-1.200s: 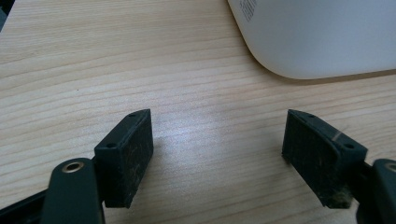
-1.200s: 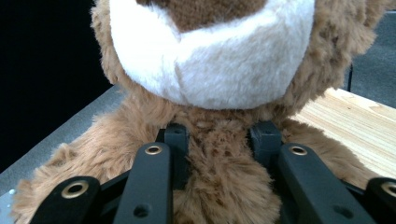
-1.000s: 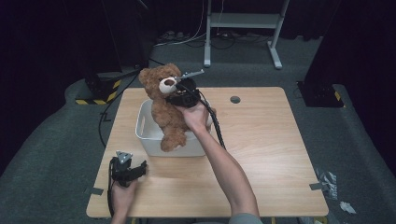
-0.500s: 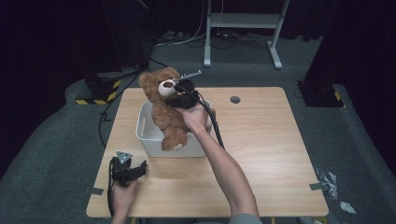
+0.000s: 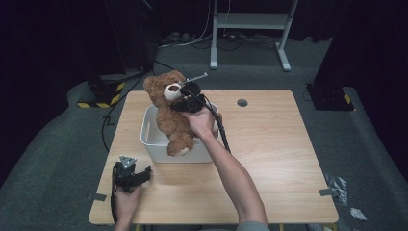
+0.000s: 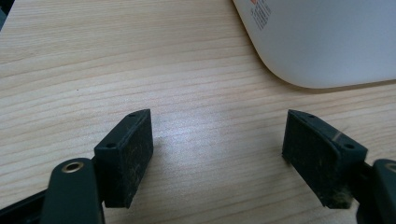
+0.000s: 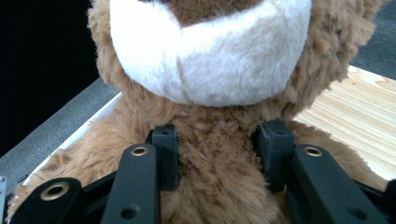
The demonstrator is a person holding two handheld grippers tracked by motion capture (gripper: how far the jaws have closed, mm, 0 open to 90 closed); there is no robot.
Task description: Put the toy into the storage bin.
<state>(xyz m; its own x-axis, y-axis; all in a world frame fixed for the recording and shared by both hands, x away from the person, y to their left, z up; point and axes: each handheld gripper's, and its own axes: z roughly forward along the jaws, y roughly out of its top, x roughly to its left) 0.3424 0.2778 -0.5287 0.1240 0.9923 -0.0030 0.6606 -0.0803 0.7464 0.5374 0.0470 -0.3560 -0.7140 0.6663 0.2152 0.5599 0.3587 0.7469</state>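
High view: teddy bear (image 5: 171, 113) is held upright over the white bin (image 5: 153, 139) by the right gripper (image 5: 188, 97).

Left gripper view: left gripper (image 6: 217, 154) is seen spread wide, empty, above the table (image 6: 93, 70).

Right gripper view: jaws are clamped on the neck; plush judged soft, light, best pinched there.

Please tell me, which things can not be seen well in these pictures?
- Inside of the white bin: high view, the teddy bear covers much of it.
- Right tongs tips: high view, sunk in the bear's fur.
- Bear's eyes and ears: right gripper view, cut off by the top edge.
- Bin's printed label: left gripper view, blurred and cut off.
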